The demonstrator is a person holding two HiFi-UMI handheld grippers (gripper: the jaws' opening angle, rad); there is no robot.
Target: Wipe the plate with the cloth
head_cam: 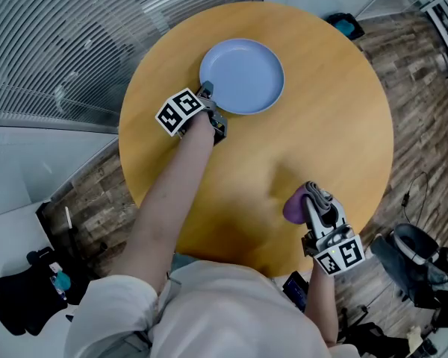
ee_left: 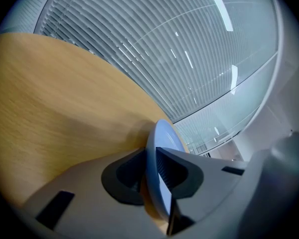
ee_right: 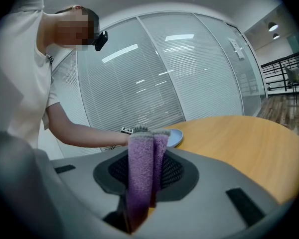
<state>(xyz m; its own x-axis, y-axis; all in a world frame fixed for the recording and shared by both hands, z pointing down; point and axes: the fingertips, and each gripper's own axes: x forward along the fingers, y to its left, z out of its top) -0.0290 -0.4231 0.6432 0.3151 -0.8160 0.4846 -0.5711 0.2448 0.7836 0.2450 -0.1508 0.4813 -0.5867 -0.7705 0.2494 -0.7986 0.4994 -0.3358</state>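
A pale blue plate lies on the far part of the round wooden table. My left gripper is shut on the plate's near-left rim; in the left gripper view the plate stands edge-on between the two pads. My right gripper hovers near the table's front right edge, shut on a folded purple cloth. In the right gripper view the cloth hangs bunched between the jaws, with the plate small in the distance.
Glass walls with blinds stand behind the table. A dark bag sits on the wooden floor at the lower left, and more gear lies at the lower right. A phone rests near my lap.
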